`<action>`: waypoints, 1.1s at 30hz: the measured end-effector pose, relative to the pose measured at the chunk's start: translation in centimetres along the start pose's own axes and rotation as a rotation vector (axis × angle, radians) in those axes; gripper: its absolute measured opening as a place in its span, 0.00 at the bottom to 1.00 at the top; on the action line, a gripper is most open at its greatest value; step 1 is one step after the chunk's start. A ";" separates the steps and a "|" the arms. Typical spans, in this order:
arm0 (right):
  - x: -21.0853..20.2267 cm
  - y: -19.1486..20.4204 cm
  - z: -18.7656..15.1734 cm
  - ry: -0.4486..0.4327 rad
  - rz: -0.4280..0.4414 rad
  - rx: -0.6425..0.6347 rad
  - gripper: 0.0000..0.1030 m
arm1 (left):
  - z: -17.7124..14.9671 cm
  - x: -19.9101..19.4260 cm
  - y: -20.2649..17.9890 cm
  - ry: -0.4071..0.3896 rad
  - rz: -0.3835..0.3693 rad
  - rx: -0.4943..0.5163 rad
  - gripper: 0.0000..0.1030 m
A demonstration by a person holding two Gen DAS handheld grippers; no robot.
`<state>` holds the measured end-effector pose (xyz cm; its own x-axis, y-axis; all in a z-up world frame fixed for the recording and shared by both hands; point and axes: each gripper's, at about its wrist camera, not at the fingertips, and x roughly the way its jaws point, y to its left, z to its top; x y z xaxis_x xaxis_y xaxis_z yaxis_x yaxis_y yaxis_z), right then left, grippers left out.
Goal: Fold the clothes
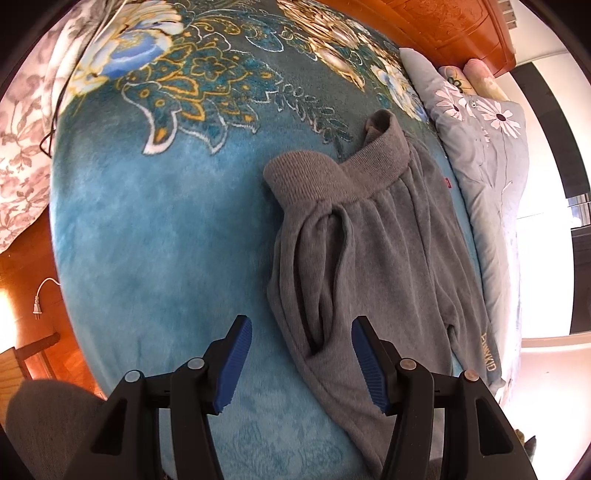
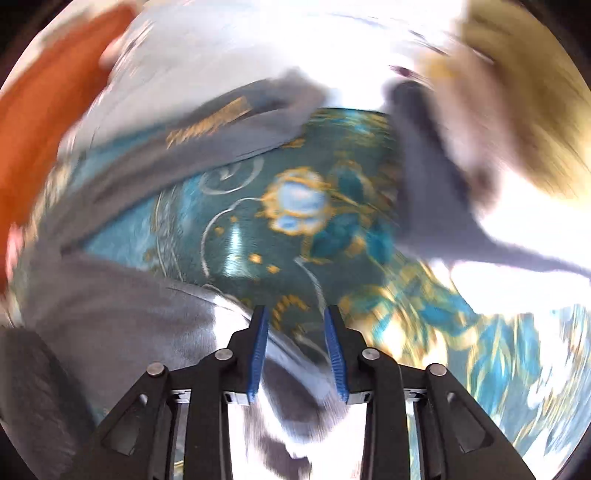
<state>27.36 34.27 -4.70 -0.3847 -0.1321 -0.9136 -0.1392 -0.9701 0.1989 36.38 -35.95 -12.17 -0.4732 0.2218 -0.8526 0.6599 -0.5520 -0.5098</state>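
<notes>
Grey sweatpants (image 1: 373, 251) lie on a teal floral blanket (image 1: 166, 221), the ribbed waistband (image 1: 332, 173) towards the far end, one leg with gold lettering along the right. My left gripper (image 1: 301, 363) is open and empty, hovering above the near part of the pants. In the right wrist view everything is motion-blurred. My right gripper (image 2: 297, 349) is open, with grey pants fabric (image 2: 110, 314) lying below and left of its fingers; whether it touches the fabric I cannot tell. A pants leg with gold print (image 2: 207, 125) crosses the upper left.
A pale grey floral pillow (image 1: 491, 177) lies along the right side of the bed. A wooden headboard (image 1: 443, 26) is at the top right. A floral quilt (image 1: 18, 147) hangs at the left. Wooden floor with a white plug cable (image 1: 40, 295) is lower left.
</notes>
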 end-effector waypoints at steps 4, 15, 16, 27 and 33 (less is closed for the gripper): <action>-2.2 -4.3 -4.5 0.015 0.101 0.254 0.41 | 1.7 1.2 0.8 0.018 -0.046 -0.080 0.59; 0.4 -6.7 -14.2 0.041 0.386 0.682 0.51 | 3.8 2.7 0.6 0.008 -0.087 -0.075 0.61; 0.8 -6.3 -14.0 0.035 0.388 0.682 0.51 | 3.8 2.7 0.5 0.007 -0.095 -0.069 0.61; 5.0 -2.5 -15.3 0.008 0.569 0.791 0.51 | 3.5 2.4 2.3 -0.013 -0.183 -0.087 0.61; 4.5 -2.7 -14.6 -0.074 0.539 0.824 0.15 | 3.8 2.4 3.3 -0.016 -0.240 -0.150 0.59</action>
<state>39.38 33.31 -14.50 -0.6355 -0.4747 -0.6089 -0.5094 -0.3348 0.7927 35.21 -40.30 -15.44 -0.6347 0.3187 -0.7039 0.6060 -0.3600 -0.7094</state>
